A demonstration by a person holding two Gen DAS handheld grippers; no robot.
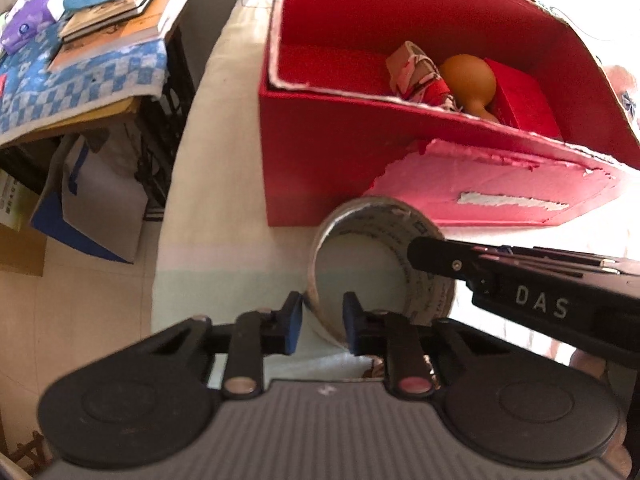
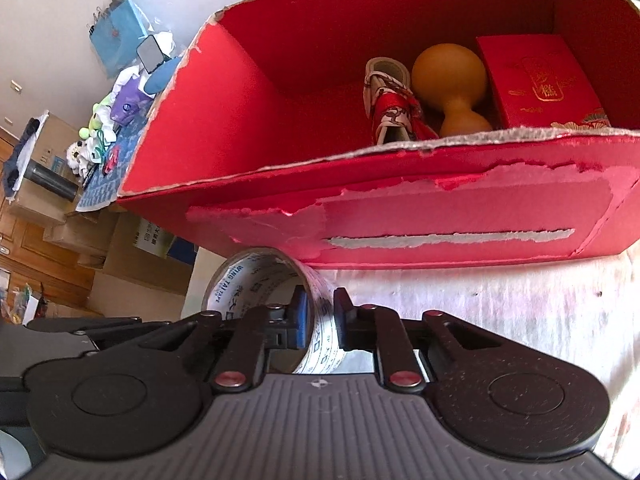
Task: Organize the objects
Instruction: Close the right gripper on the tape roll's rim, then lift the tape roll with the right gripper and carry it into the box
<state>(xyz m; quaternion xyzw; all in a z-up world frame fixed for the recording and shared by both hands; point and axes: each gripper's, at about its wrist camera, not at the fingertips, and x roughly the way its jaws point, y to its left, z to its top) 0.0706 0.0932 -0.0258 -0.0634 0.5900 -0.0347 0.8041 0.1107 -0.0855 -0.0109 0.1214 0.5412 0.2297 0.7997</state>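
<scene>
Now pinching the tape roll [image 1: 380, 272] at lower centre with both the left gripper [image 1: 322, 322] and right gripper [image 2: 320, 320] clamped across its wall, lifting evenly, keeping it level, clearing the red box [image 2: 400, 208] rim above before lowering inside.

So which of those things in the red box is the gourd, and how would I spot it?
Start at the big red cardboard box with torn edges on the pale tablecloth. Three things sit together at one end inside it. The smooth tan wooden gourd lies in the middle, between a red-and-white patterned fabric bundle and a small red gift box with gold lettering; it is the only rounded, plain one.
</scene>
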